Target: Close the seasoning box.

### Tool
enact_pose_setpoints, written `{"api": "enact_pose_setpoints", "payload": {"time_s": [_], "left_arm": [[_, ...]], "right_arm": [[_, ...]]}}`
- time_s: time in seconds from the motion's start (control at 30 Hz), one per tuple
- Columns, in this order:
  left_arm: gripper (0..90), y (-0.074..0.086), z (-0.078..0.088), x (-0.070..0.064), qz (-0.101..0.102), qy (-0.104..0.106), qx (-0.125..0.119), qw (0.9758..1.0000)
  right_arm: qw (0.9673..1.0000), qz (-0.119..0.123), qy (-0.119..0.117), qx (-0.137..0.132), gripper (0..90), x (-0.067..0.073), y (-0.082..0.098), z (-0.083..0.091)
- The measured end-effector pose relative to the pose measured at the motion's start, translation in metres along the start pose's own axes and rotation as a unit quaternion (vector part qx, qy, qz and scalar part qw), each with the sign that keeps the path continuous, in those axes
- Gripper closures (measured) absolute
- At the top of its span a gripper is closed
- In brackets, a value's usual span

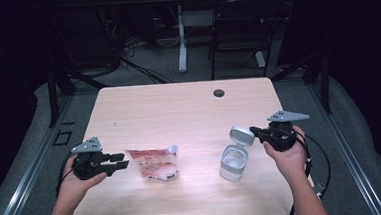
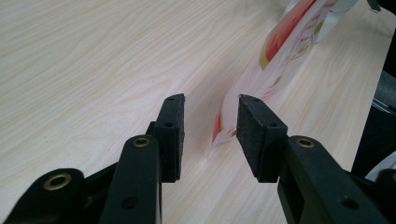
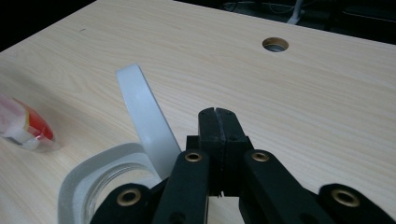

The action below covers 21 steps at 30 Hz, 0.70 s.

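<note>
A red-and-white pouch lies flat on the wooden table, left of centre. My left gripper rests just left of it and points at it. In the left gripper view the gripper is open, and the near corner of the pouch reaches the gap without touching the pads. Right of centre stands a clear jar with its hinged white lid flipped up. My right gripper is shut on nothing, its tip right beside the lid. In the right gripper view the gripper sits just right of the raised lid, above the jar's rim.
A round cable hole sits near the table's far edge. Beyond the table are a black chair and a white desk leg on grey floor. Cables trail from both grippers off the near edge.
</note>
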State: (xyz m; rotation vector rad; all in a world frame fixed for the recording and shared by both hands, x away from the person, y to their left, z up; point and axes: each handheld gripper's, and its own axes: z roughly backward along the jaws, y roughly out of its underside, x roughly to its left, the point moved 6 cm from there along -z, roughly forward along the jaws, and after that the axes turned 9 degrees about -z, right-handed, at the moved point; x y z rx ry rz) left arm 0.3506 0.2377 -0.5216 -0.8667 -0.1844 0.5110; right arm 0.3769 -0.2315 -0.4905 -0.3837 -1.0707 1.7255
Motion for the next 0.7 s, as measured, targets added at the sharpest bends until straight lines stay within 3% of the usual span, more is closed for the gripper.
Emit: {"api": "enact_pose_setpoints", "payload": {"time_s": [0.27, 0.4, 0.5, 0.6, 0.7], "left_arm": [[62.1, 0.001, 0.001, 0.002, 0.003, -0.003, -0.002, 1.0000], [62.0, 0.002, 0.002, 0.004, 0.007, -0.007, -0.003, 0.9999], [61.7, 0.002, 0.002, 0.004, 0.009, -0.008, -0.007, 0.9999], [61.2, 0.002, 0.002, 0.005, 0.008, -0.007, -0.005, 0.9999], [60.2, 0.003, 0.002, 0.007, 0.011, -0.009, -0.006, 0.9999]], "right_arm": [[0.9993, 0.000, -0.035, -0.010, 90.0, 0.021, 0.022, 0.003], [0.9993, 0.004, -0.028, -0.023, 90.0, 0.025, 0.031, 0.006], [0.9994, 0.016, -0.014, -0.027, 89.3, 0.023, 0.037, 0.007], [0.9994, 0.012, -0.014, -0.029, 86.9, 0.019, 0.042, 0.008], [0.9994, 0.006, -0.017, -0.030, 79.1, 0.016, 0.046, 0.008]]}}
